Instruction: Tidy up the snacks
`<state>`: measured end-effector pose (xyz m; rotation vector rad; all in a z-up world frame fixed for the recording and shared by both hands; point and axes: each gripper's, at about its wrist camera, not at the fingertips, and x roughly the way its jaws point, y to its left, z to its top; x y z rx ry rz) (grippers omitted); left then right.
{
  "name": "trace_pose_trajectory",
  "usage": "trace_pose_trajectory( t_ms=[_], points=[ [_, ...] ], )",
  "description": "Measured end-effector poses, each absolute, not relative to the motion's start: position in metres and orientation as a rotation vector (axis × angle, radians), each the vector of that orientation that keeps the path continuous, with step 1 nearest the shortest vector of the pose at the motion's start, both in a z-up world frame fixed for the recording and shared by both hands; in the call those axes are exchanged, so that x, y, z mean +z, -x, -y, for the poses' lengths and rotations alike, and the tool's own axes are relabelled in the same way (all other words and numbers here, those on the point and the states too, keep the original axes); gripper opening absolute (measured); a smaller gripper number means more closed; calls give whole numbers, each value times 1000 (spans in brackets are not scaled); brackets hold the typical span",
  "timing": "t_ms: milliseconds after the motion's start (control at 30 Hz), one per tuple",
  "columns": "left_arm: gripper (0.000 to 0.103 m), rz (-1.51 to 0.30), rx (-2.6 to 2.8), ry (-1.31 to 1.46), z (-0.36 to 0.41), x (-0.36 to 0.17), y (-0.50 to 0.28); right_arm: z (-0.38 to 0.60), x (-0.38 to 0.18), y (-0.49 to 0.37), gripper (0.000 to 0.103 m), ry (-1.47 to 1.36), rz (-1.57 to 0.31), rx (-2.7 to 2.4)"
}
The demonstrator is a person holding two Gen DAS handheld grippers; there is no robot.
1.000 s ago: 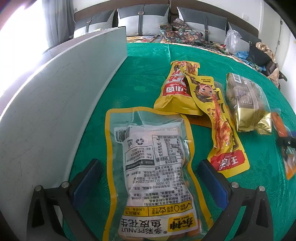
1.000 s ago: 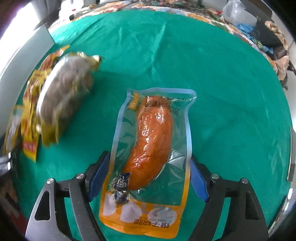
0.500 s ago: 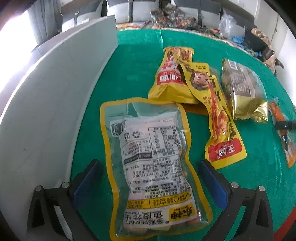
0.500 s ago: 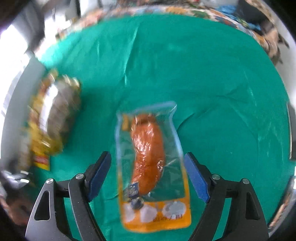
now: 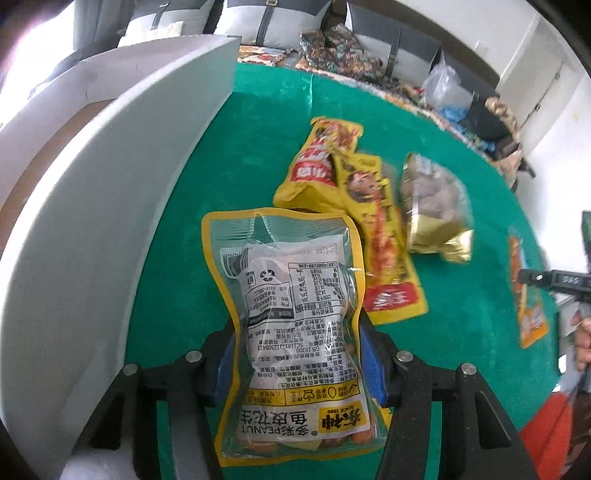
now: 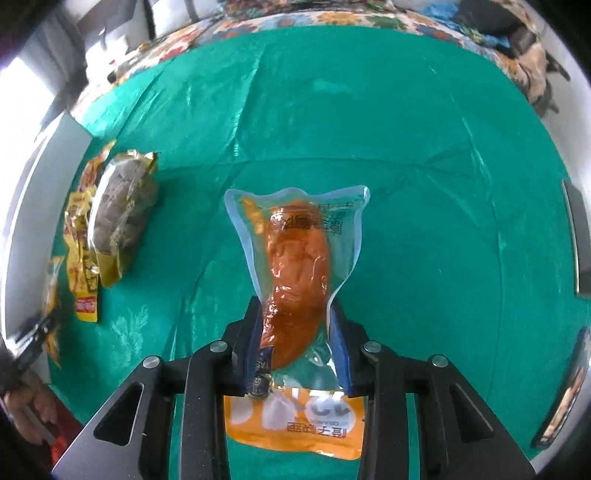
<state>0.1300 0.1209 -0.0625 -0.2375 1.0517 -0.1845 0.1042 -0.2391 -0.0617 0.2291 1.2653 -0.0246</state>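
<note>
Partly hidden: peanut bag [image 5: 295, 321] base | sausage pack [image 6: 299, 280] base

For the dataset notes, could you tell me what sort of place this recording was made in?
Most likely a bedroom at home: a padded grey headboard and a patterned bedspread lie beyond the green cloth, which seems laid over a bed. Snack packets lie scattered on it.

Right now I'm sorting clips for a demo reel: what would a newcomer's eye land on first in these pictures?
First, the two pinched packets up front: the left gripper, jaws closing, squeezes the peanut bag, and the right gripper is shut on the orange sausage pouch. Behind them, yellow snack packets and a gold-edged bag lie clustered on the green cloth, with a white box wall at the left.
</note>
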Motion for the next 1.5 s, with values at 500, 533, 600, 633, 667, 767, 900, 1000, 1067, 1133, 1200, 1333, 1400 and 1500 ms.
trace_pose_trajectory(
  t_ms=[500, 533, 600, 633, 667, 767, 900, 1000, 1067, 1133, 1200, 1333, 1400, 1500],
  points=[
    [56, -838, 2, 375, -265, 65, -86, 76, 78, -133, 36, -503, -1012, 529],
    [56, -838, 55, 363, -281, 65, -83, 46, 87, -139, 36, -502, -1007, 593],
    [56, -847, 166, 340, -316, 62, -77, -15, 98, -149, 36, -493, -1011, 706],
    [57, -851, 216, 329, -332, 57, -72, -47, 99, -154, 38, -479, -1018, 750],
    [60, -861, 258, 315, -344, 53, -69, -76, 100, -158, 39, -461, -1023, 782],
    [76, -888, 390, 292, -376, 36, -55, -139, 91, -163, 68, -436, -1029, 827],
    [87, -875, 435, 325, -390, 30, -38, -173, 69, -164, 73, -465, -1085, 823],
    [91, -860, 404, 346, -375, 31, -30, -151, 66, -160, 73, -424, -1024, 756],
    [91, -856, 348, 347, -355, 36, -30, -124, 64, -148, 73, -370, -988, 691],
    [91, -848, 271, 339, -328, 41, -36, -83, 51, -141, 73, -292, -939, 579],
    [91, -841, 174, 323, -292, 48, -42, -47, 36, -129, 73, -232, -918, 473],
    [100, -854, -51, 272, -199, 57, -51, 49, -10, -105, 73, -110, -914, 186],
    [102, -885, -153, 250, -154, 51, -56, 97, -32, -90, 73, -72, -934, 59],
    [102, -980, -241, 196, -94, 14, -70, 148, -58, -70, 73, -45, -950, -82]
  ],
)
